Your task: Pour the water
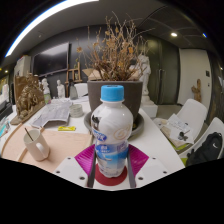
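Note:
A clear plastic water bottle (111,135) with a light blue cap and a blue-and-white label stands upright between my fingers, very close to the camera. My gripper (111,160) is shut on the bottle, with a magenta pad (84,158) pressed against each side of its lower half. A red round disc (112,180) shows under the bottle's base. A small white cup (37,144) sits on the beige round table (65,145), to the left of the fingers and a little ahead of them.
A dark pot (100,100) with dried branches stands just behind the bottle. Papers (50,115) and a yellow item (66,128) lie at the back left. More white items (183,128) lie to the right, beside a dark chair (208,148).

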